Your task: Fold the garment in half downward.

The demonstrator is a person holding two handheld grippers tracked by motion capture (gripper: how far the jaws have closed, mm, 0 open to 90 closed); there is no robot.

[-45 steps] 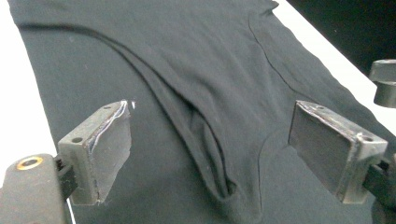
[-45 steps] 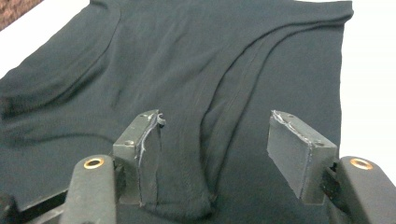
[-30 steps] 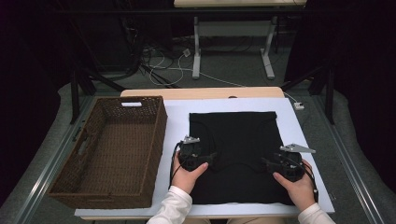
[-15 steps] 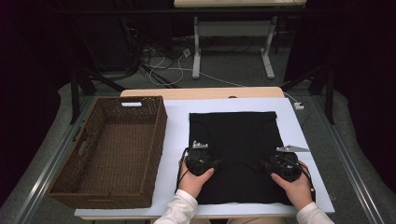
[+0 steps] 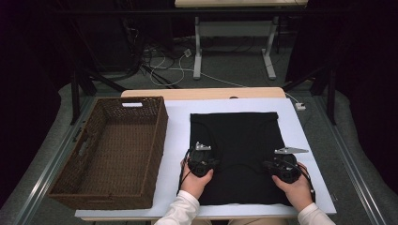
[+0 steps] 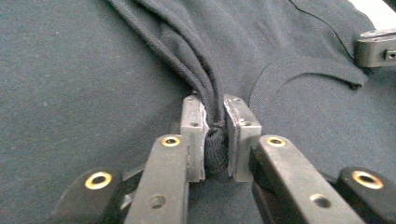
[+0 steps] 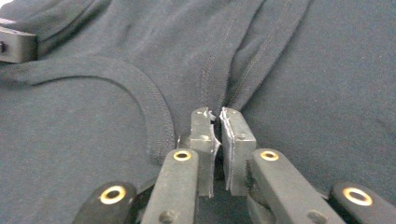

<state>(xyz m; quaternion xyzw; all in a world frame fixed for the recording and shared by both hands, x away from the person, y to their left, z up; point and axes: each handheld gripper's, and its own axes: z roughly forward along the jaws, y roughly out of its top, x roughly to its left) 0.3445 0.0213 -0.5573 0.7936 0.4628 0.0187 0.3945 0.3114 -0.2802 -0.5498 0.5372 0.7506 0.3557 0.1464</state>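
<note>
Garment: a black T-shirt (image 5: 237, 154) lies flat on the white table (image 5: 300, 140), its collar end toward the person.
Left gripper (image 6: 215, 135): jaws have just been closing and now pinch a bunched fold of the T-shirt; the fold rises from between the pads and runs away from the jaws as a ridge.
Left gripper, high view (image 5: 202, 161): sits on the left shoulder area of the T-shirt, near its left edge.
Right gripper (image 7: 217, 140): jaws have just been closing and now stand narrow, clamped on a thin pleat of the T-shirt; stitched seams fan out just beyond the jaw tips.
Right gripper, high view (image 5: 280, 166): sits on the right shoulder area of the T-shirt.
Collar (image 7: 140, 93): curved neckline lies between the two grippers, just beside each pair of jaws on its inner side.
Basket (image 5: 70, 183): brown wicker, on the table, well apart from the left jaws on their outer side, not touching the T-shirt.
</note>
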